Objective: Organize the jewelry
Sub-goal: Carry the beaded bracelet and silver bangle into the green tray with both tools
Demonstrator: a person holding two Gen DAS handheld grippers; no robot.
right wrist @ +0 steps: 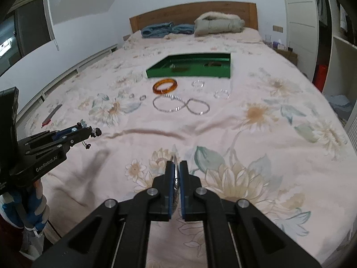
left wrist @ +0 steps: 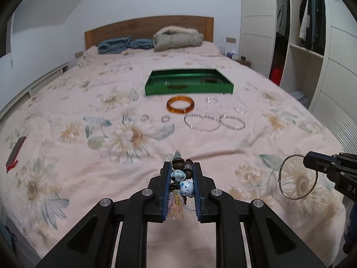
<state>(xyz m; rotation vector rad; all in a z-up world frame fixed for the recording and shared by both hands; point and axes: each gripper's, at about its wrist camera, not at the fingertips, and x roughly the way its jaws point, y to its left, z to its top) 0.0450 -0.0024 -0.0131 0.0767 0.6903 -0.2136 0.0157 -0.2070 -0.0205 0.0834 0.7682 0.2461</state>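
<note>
Two grippers: both were held above a pink floral bedspread [left wrist: 67, 102], each closed on one piece of jewelry.
Left gripper [left wrist: 181, 167]: clamped on a bracelet of dark brown wooden beads with pale blue ceramic charms and a pastel tassel [left wrist: 179, 179]; beads bunched between the blue pads, tassel hanging down between the fingers. Seen in the right wrist view, this gripper [right wrist: 89, 131] was at far left with a few dark beads poking past its tips.
Right gripper [right wrist: 176, 167]: pinched edge-on around a thin silver wire bangle [right wrist: 176, 176]. In the left wrist view the gripper [left wrist: 306, 160] held the bangle [left wrist: 297, 177] by its upper rim, the hoop hanging below the fingertips, above the bedspread.
Tray: an open green rectangular tray [left wrist: 189, 89] lay mid-bed, well beyond both grippers; contents blurred, could not be told.
Loose pieces: an amber translucent bangle [left wrist: 180, 105] lay just in front of the tray; two clear beaded bracelets [left wrist: 214, 121] lay nearer, touching each other; two small clear rings [left wrist: 155, 118] to their left; two clear ring-like pieces [left wrist: 225, 103] to the right.
Other: a red and dark flat bar-shaped object [left wrist: 15, 154] lay at the bed's left edge.
</note>
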